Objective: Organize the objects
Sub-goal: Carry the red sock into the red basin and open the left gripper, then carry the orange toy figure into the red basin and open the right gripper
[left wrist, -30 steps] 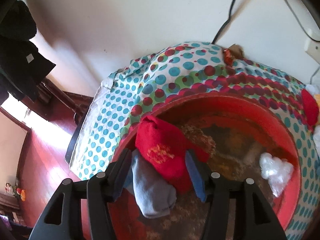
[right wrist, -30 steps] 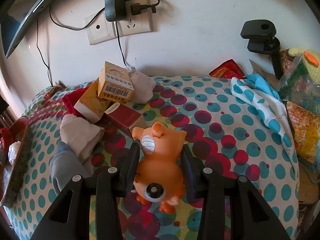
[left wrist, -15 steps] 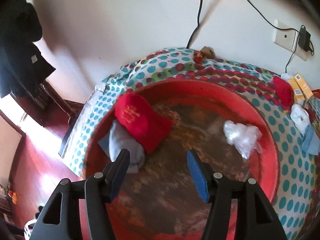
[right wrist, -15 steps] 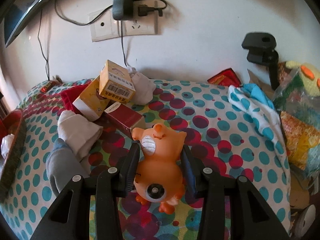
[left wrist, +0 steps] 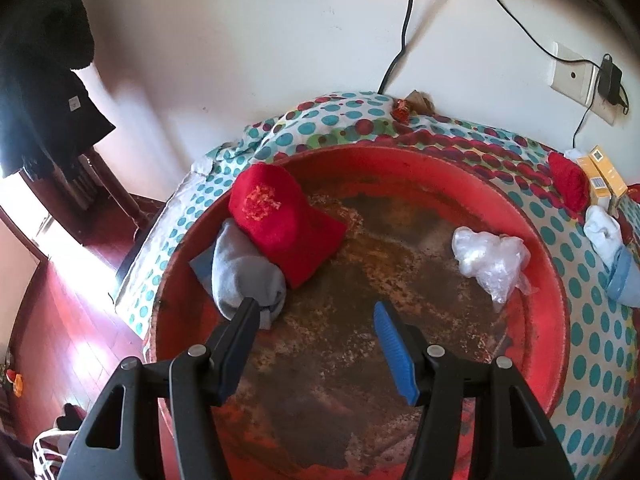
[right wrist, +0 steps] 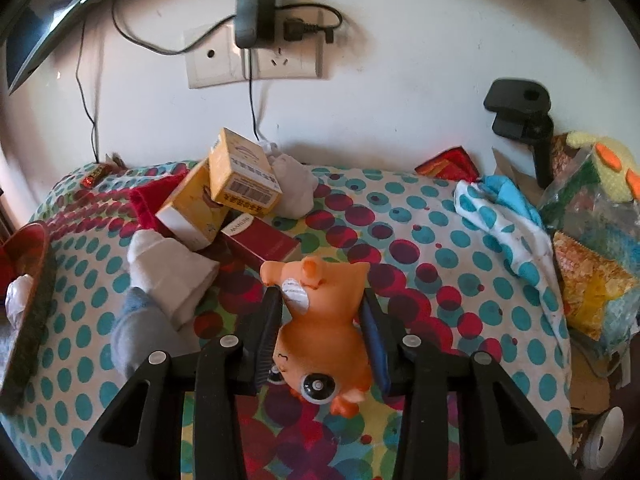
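Note:
In the left wrist view a big red basin (left wrist: pixel 540 248) holds a red sock (left wrist: pixel 280 220), a grey sock (left wrist: pixel 244 276) and a crumpled clear plastic bag (left wrist: pixel 488 260). My left gripper (left wrist: pixel 316 316) is open and empty above the basin floor, its left finger just in front of the grey sock. In the right wrist view my right gripper (right wrist: pixel 320 312) is shut on an orange toy animal (right wrist: pixel 320 320), held upside down above the dotted cloth (right wrist: pixel 440 240).
On the cloth lie two yellow boxes (right wrist: pixel 240 176), a dark red box (right wrist: pixel 260 244), a white sock (right wrist: pixel 172 268), a grey sock (right wrist: pixel 140 332) and a red cloth (right wrist: pixel 148 200). Bags and a plush toy (right wrist: pixel 592 232) crowd the right. A socket with charger (right wrist: pixel 256 16) is on the wall.
My left gripper let go of the red sock and pulled back; the sock now lies in the basin on the grey one. The right gripper shifted slightly, still holding the toy.

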`<action>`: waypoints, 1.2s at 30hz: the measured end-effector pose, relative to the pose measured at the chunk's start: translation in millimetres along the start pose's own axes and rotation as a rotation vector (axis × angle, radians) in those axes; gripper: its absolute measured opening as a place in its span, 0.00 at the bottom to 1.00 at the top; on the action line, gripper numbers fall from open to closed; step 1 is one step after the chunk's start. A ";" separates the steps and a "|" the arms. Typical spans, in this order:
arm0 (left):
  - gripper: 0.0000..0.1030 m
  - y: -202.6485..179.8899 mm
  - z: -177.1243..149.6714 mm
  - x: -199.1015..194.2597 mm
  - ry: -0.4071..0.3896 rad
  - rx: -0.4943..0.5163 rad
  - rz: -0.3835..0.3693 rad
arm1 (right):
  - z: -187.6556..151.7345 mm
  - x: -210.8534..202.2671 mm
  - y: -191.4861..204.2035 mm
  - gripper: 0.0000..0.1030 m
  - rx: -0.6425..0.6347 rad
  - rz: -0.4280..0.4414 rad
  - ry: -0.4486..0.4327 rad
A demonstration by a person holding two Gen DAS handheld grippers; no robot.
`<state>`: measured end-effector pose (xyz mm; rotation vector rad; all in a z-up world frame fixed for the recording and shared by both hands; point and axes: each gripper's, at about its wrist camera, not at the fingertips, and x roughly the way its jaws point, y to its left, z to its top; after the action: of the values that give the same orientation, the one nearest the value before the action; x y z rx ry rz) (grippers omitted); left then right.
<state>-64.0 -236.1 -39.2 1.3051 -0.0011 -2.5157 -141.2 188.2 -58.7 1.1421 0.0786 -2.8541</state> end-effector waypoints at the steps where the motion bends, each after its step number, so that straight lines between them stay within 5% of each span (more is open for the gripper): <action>1: 0.60 -0.2 -1.0 0.8 0.001 0.003 0.010 | -0.2 -3.7 1.9 0.36 0.000 0.000 -0.005; 17: 0.60 -6.2 -7.6 -3.1 0.001 0.011 -0.038 | 8.2 -76.6 77.9 0.32 -0.055 0.152 -0.079; 24: 0.60 1.8 -8.2 4.9 0.027 -0.013 -0.059 | 8.6 -67.1 131.4 0.22 -0.129 0.207 -0.034; 27: 0.60 6.5 -7.8 4.5 0.021 -0.031 -0.074 | 4.8 -60.9 121.8 0.31 -0.133 0.153 -0.026; 31: 0.59 7.5 -7.6 5.8 0.019 -0.037 -0.081 | -5.9 -51.4 80.6 0.61 -0.091 0.070 0.000; 36: 0.60 0.8 -10.0 10.9 0.033 -0.011 -0.055 | -27.2 -30.1 39.7 0.61 -0.044 0.024 0.077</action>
<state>-61.7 -238.4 -53.7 1.3595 0.0568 -2.5359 -97.5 151.9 -58.4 1.2355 0.1296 -2.7727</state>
